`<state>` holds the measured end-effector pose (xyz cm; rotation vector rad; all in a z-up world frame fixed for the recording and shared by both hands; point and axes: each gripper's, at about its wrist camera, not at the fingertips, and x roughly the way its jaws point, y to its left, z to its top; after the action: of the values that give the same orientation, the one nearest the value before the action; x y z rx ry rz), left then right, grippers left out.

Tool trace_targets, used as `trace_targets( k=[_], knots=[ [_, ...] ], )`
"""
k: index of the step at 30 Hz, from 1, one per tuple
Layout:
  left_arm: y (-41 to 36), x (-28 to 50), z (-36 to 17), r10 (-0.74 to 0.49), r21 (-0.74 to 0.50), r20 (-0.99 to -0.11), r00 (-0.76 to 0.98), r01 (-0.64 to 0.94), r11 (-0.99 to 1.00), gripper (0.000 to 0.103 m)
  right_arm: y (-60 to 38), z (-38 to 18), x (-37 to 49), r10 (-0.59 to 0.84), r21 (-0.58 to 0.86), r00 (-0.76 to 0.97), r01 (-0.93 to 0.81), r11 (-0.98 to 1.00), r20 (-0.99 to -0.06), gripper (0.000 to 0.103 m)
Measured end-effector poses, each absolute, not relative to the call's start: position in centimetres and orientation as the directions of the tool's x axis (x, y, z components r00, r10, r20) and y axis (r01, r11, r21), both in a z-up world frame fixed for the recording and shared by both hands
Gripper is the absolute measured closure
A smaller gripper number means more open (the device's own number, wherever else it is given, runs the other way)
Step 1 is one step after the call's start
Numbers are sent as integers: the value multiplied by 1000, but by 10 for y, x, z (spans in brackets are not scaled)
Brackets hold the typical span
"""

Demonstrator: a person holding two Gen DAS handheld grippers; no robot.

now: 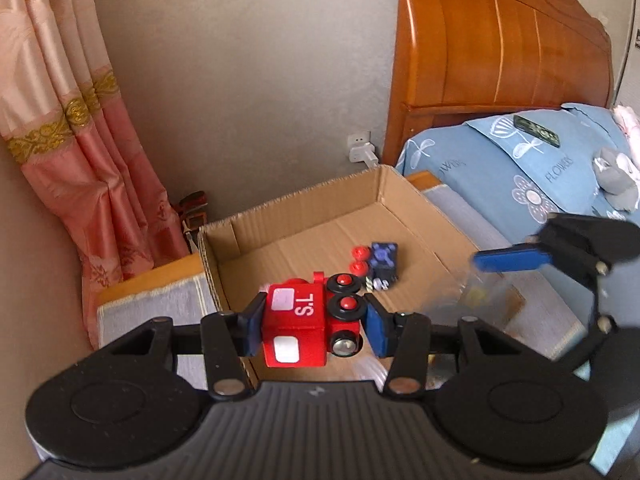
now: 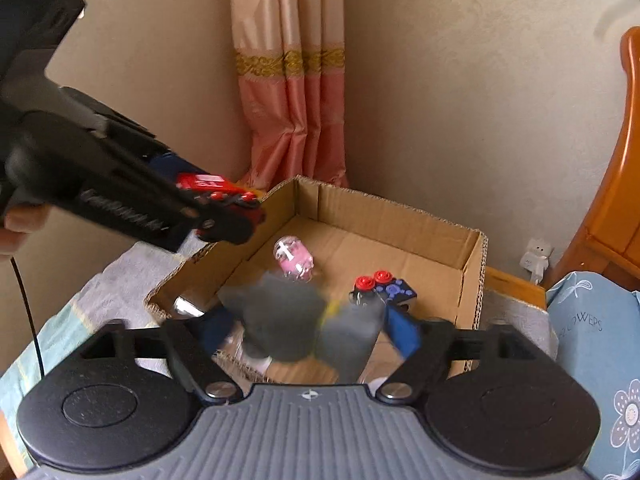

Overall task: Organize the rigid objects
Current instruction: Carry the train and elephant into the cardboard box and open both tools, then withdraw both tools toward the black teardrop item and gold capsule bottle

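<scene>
We hold the red toy train pinched in our left claw above the cardboard box; next we lower and release it beside the blue toy. Our right claw grips a blurred grey object.

Toy train between left tongs above cardboard box near edge; toy block inside box; bed right of box.

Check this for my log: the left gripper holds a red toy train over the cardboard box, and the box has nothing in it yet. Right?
Not quite. The left gripper does hold the red toy train over the cardboard box, but the left wrist view shows a blue toy car already inside.
</scene>
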<state>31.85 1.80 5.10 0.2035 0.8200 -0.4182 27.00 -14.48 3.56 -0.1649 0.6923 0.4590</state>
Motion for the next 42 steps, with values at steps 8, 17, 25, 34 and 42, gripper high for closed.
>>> trace_targets(
  k=[8,17,25,34,42],
  knots=[
    [2,356,40,-280,1,-767,577,437,899,55,-162,32,259,337,31,685,-418,908,-646,0],
    [-25,413,27,-220,31,-788,575,395,918,51,-183,41,239,334,55,706,-386,921,-624,0],
    [-26,416,29,-168,58,-773,612,332,941,17,-192,45,230,333,65,718,-374,925,-611,0],
    [-15,372,47,-167,86,-759,629,351,933,9,-189,43,215,346,86,711,-375,923,-612,0],
    [1,320,62,-192,76,-716,671,349,934,6,-186,48,182,318,60,737,-354,933,-596,0]
  ],
)
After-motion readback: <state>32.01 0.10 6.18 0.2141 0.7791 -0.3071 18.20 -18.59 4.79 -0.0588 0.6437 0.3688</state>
